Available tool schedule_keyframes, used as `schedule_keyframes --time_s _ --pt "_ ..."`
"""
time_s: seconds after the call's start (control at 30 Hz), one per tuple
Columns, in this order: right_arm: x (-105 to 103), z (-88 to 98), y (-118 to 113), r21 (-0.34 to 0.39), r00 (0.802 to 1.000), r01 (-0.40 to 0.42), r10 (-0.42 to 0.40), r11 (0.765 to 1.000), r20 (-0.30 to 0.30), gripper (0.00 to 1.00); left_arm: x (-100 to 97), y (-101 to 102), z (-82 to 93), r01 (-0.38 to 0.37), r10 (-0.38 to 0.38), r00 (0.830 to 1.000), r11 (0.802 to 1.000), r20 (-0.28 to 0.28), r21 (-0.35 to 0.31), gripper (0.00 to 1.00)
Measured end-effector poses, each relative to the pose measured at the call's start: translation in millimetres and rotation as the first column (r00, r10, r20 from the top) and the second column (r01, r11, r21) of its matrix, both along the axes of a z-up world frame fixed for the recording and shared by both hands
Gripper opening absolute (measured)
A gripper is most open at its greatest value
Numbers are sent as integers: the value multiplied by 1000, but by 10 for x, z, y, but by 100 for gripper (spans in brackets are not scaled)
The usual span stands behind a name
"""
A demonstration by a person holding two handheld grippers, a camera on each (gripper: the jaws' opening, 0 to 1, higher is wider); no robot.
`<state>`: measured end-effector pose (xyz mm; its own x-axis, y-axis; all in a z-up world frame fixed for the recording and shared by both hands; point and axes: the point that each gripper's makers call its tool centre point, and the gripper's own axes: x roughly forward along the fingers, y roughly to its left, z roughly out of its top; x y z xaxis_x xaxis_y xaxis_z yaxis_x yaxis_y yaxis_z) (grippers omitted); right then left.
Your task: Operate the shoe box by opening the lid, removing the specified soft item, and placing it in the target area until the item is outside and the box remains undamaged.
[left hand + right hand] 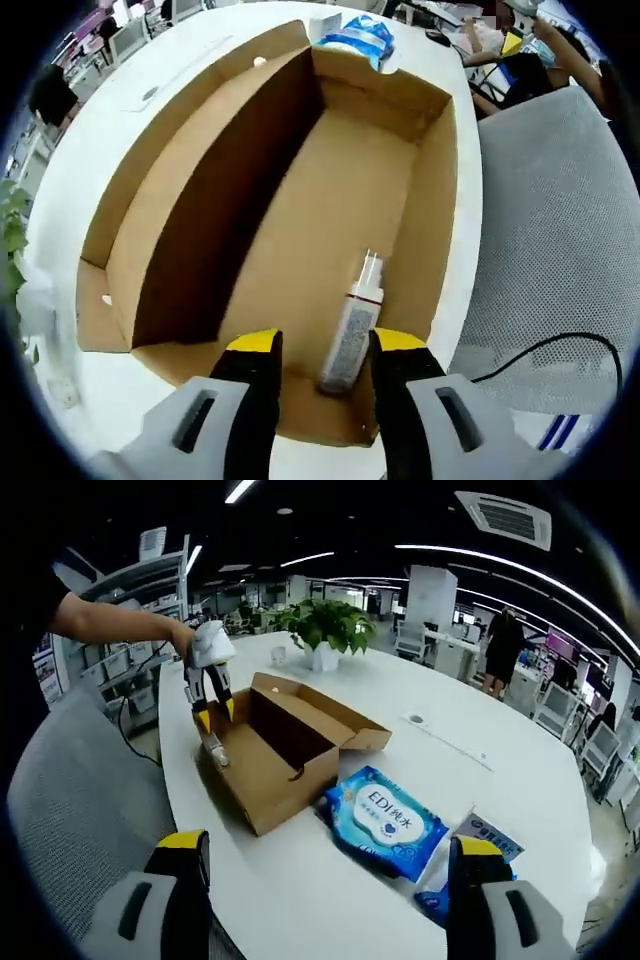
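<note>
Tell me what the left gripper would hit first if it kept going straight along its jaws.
Most likely the white tube lying in the open shoe box; it sits between the left gripper jaws' tips, though exact depth is unclear.

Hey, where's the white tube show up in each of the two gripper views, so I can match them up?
Left gripper view: the white tube lies inside the open shoe box, near its lower right wall, just ahead of the left claw.
Right gripper view: the tube sits small at the box's left end, under the left claw.
Shared landmark: the blue wipes pack beside the box's other end.
</note>
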<state>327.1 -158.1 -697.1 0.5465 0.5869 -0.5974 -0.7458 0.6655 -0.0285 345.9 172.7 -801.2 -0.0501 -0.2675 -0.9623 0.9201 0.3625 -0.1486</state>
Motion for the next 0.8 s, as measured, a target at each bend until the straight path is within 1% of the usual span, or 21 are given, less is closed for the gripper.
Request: schedule_keyframes --time_s 0.07,0.1,0.17,0.27,0.43,0.53,0.6,0.63,0.7,0.8 --pt "-62 19 40 8 1000 2 -2 1000 7 99 -15 7 -24 22 -22 1000 1000 -15 13 37" --pt "-87 25 51 6 1000 3 -3 1000 10 99 -20 14 -42 45 -44 999 999 -21 24 37" --pt "-146 30 78 -3 1000 -1 1 1000 15 99 -20 11 -71 67 -66 997 997 -29 37 37" --pt "-221 44 99 -7 1000 4 -3 1000 19 99 -33 -6 -112 99 -97 994 994 -42 44 37" --pt "-283 89 117 20 999 32 -32 999 26 99 -46 -47 -172 139 -136 989 989 -51 57 37" --pt "-292 122 115 42 998 60 -61 997 32 99 -53 -111 -205 146 -143 988 988 -56 47 36" --pt "-314 137 131 54 997 62 -64 997 40 99 -55 -137 -228 149 -146 988 988 -58 41 35" --pt "-325 137 137 55 997 60 -63 997 42 99 -76 -144 -239 155 -152 986 987 -72 41 36" --pt "-347 116 137 47 997 56 -58 997 42 99 -82 -154 -237 163 -160 984 986 -79 32 35" --pt "-355 76 97 39 997 70 -71 997 32 99 -55 -149 -236 165 -162 984 986 -72 31 38"
